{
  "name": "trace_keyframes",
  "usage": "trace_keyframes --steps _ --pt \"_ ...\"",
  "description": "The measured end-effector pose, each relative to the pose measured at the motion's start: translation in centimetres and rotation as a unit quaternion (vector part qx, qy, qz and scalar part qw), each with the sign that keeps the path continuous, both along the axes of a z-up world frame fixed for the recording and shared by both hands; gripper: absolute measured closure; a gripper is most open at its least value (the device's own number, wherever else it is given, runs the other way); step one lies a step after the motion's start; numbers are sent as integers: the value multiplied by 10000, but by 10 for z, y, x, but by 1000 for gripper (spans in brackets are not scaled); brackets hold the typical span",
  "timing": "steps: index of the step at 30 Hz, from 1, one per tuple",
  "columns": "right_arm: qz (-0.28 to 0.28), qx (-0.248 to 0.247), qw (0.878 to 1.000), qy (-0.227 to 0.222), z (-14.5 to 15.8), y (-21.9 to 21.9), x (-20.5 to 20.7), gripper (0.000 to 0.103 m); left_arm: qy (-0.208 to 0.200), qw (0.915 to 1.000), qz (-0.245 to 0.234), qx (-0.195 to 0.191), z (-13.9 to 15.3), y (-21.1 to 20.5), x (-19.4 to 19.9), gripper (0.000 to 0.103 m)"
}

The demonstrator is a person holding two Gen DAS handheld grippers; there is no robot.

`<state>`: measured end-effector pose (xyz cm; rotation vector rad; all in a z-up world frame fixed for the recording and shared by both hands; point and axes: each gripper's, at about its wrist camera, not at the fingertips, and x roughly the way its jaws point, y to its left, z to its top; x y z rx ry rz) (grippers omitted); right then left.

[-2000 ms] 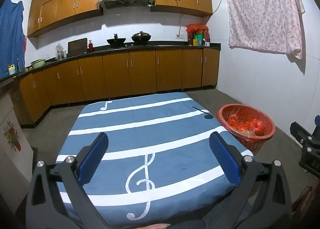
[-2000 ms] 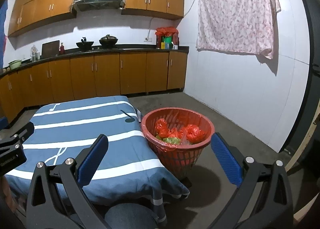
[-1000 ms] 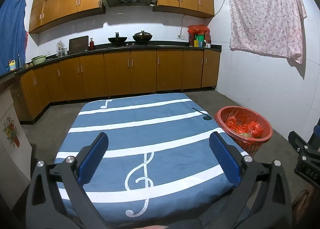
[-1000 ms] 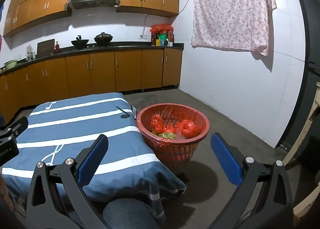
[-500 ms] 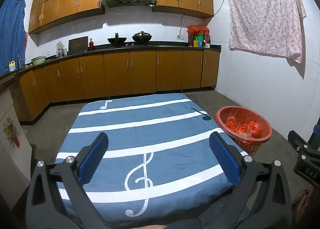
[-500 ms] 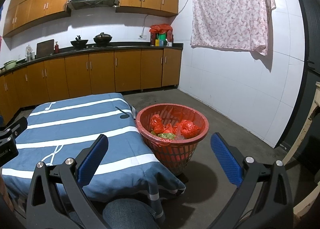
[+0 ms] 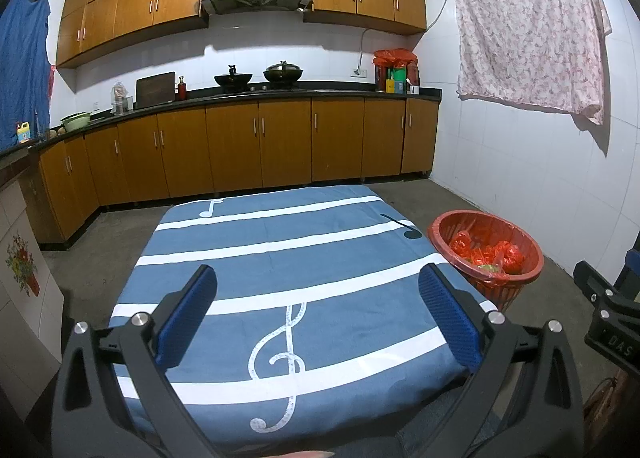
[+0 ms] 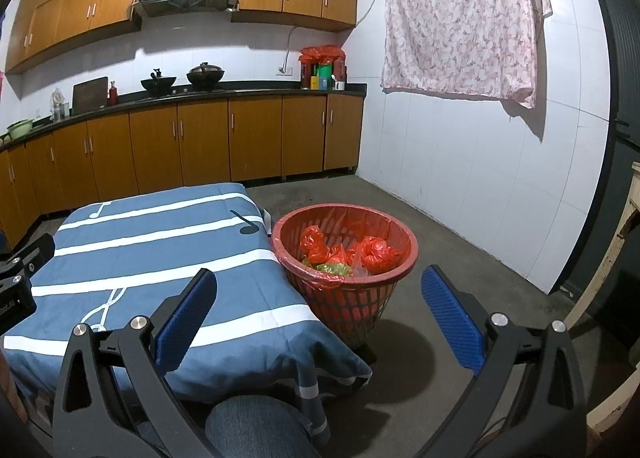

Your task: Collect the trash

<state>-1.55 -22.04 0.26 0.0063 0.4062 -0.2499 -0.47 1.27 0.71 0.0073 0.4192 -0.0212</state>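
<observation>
A red plastic basket (image 8: pixel 320 300) lined with a red bag stands on the floor right of the table; it also shows in the left wrist view (image 7: pixel 442 228). Red bags and green scraps of trash (image 8: pixel 348 254) lie inside it, also seen in the left wrist view (image 7: pixel 490 254). My left gripper (image 7: pixel 318 298) is open and empty above the near part of the table. My right gripper (image 8: pixel 318 298) is open and empty, held near the table's right front corner, short of the basket.
The table (image 7: pixel 280 242) wears a blue cloth with white stripes and music notes. Wooden cabinets and a counter (image 7: pixel 256 98) with pots run along the far wall. A flowered cloth (image 8: pixel 464 22) hangs on the white right wall. A knee in jeans (image 8: pixel 256 426) is below the right gripper.
Both views have drawn back and risen a little over the two seconds, so the basket and table look slightly farther. In the last half second almost nothing moved. Both grippers stayed open.
</observation>
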Motion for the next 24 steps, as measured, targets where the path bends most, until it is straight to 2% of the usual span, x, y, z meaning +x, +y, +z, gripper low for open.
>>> trace_keyframes --steps 24 --pt "-6 10 10000 15 -1 -1 0 2 8 10000 -3 2 1 1 0 4"
